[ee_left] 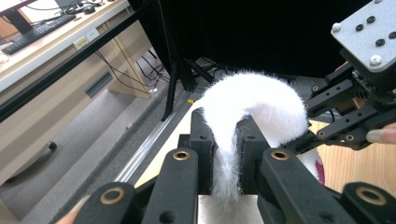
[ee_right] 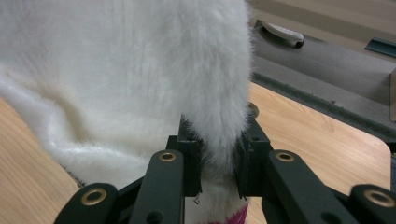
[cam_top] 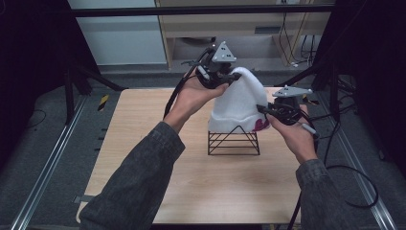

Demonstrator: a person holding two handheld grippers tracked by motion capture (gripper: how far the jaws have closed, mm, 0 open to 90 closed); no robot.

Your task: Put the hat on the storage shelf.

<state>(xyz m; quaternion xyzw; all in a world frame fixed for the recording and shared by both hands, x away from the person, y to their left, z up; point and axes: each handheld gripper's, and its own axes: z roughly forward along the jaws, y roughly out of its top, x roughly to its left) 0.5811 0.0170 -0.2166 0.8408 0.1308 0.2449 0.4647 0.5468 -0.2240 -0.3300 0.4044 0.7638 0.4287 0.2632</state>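
I hold a white fluffy hat over a black wire stand that sits near the middle of the worktop, a little toward its far edge. My left gripper is up at the hat's peak, and in the left gripper view its fingers are clamped on a fold of the white fur, which arches up over them and drops down between them. My left hand wraps the gripper from below, with the grey three-cornered plate on top. My right gripper is at the hat's lower rim on the side toward the worktop's right edge, and in the right gripper view its fingers are closed on the brim, the fur bulging out above them. A patch of magenta shows at the rim just below that grip, and also at the bottom of the right gripper view. The hat's brim rests around the top of the wire stand, whose pyramid-shaped frame stands upright on the wood. The hat's peak is pulled up and tilted toward the left gripper. My right hand holds its gripper from beneath, cables trailing off past the worktop's right edge.
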